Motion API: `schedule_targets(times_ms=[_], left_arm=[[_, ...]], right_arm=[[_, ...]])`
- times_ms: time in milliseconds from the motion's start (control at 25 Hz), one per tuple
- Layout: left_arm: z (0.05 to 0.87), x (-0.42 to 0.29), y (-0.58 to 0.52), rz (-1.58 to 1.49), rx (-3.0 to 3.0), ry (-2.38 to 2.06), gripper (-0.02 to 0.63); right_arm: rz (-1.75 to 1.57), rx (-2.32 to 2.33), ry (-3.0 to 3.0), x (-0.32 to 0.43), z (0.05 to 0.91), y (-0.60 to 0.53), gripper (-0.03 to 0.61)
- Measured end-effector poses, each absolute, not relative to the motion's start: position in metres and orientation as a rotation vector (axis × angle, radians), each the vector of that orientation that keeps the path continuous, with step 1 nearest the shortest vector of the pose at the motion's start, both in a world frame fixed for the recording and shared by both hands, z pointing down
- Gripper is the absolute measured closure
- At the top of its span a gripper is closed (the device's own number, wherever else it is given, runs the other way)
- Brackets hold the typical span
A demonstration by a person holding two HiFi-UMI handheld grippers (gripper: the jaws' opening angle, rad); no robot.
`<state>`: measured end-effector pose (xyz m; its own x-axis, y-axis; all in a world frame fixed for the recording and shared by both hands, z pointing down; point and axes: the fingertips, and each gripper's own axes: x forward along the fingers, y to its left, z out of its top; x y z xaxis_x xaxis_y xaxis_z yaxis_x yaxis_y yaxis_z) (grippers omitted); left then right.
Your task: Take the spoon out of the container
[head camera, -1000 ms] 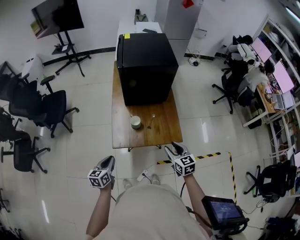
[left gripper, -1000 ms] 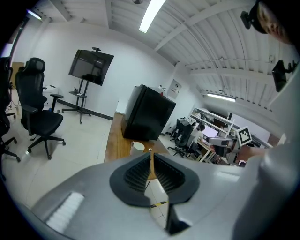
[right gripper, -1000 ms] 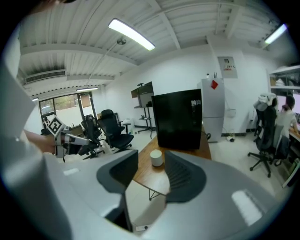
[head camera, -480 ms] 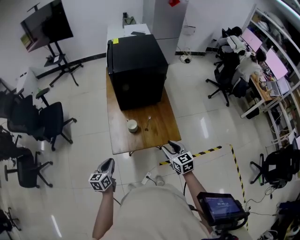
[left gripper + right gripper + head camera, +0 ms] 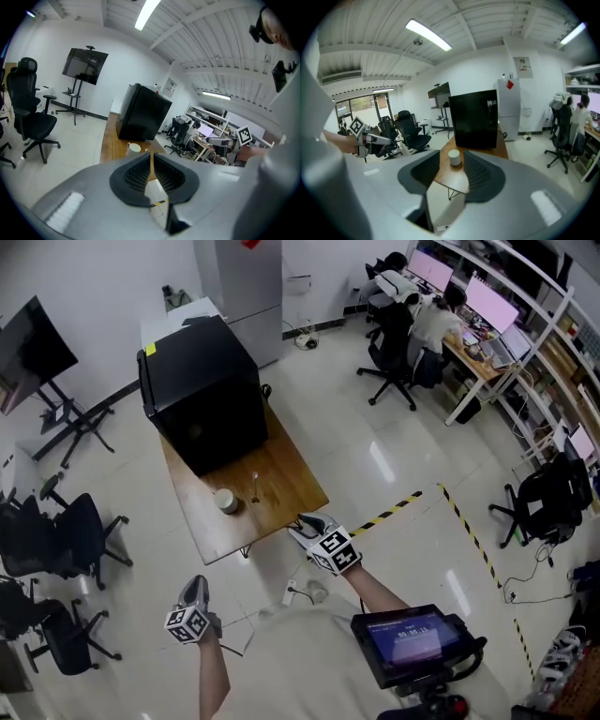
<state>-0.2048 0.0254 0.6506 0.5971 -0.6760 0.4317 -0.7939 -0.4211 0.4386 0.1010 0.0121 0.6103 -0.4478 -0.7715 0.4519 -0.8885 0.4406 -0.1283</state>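
A small white container (image 5: 225, 501) stands on the wooden table (image 5: 281, 474), in front of a big black box (image 5: 206, 390). The thin spoon (image 5: 255, 487) lies on the wood just right of the container, outside it. My right gripper (image 5: 302, 521) hovers over the floor off the table's near corner; its jaws are apart and closing, with nothing between them. In the right gripper view the container (image 5: 454, 157) shows through the gap of that gripper (image 5: 451, 161). My left gripper (image 5: 194, 585) hangs lower left, away from the table. Its jaws (image 5: 151, 161) are pressed almost together and hold nothing.
Black office chairs (image 5: 75, 540) stand to the left, and a screen on a stand (image 5: 37, 343) further back. Yellow-black tape (image 5: 403, 507) runs across the tiled floor on the right. People sit at desks (image 5: 422, 315) at the far right. A tablet (image 5: 408, 643) is mounted near my right arm.
The head view has swung, so the table now sits further left and at a slant. My right gripper has come nearer the table's near corner. The left gripper sits lower in view.
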Motion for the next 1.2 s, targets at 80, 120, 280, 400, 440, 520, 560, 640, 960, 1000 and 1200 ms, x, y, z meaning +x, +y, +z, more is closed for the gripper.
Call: schedule_targets(times_ms=[80, 120, 280, 400, 440, 520, 560, 640, 960, 1000, 1200], left_arm=[[0.649, -0.204, 0.026, 0.247, 2.208, -1.158, 0.612], [0.648, -0.203, 0.026, 0.244, 2.207, -1.159, 0.614], [0.647, -0.189, 0.033, 0.244, 2.218, -1.141, 0.614], [0.646, -0.174, 0.041, 0.267, 2.229, -1.121, 0.613], [0.647, -0.170, 0.044, 0.279, 2.231, -1.114, 0.613], [0.651, -0.161, 0.051, 0.303, 2.231, -1.099, 0.614], [0.654, -0.157, 0.055, 0.316, 2.229, -1.090, 0.614], [0.659, -0.151, 0.060, 0.340, 2.225, -1.075, 0.614], [0.664, -0.116, 0.080, 0.326, 2.190, -1.015, 0.614], [0.663, -0.109, 0.082, 0.329, 2.193, -1.010, 0.614], [0.658, -0.071, 0.082, 0.353, 2.234, -0.998, 0.614]], right_arm=[[0.500, 1.418, -2.365, 0.101, 0.611, 0.014, 0.420], [0.497, 1.417, -2.360, 0.101, 0.613, 0.015, 0.422], [0.480, 1.407, -2.340, 0.104, 0.619, 0.025, 0.428], [0.474, 1.401, -2.334, 0.110, 0.621, 0.034, 0.430], [0.470, 1.404, -2.328, 0.113, 0.622, 0.037, 0.439], [0.459, 1.418, -2.312, 0.120, 0.626, 0.046, 0.507], [0.459, 1.425, -2.306, 0.123, 0.629, 0.050, 0.520], [0.472, 1.432, -2.297, 0.127, 0.634, 0.055, 0.522], [0.520, 1.410, -2.298, 0.139, 0.654, 0.075, 0.535], [0.513, 1.417, -2.297, 0.142, 0.653, 0.075, 0.535], [0.415, 1.515, -2.307, 0.176, 0.634, 0.064, 0.551]])
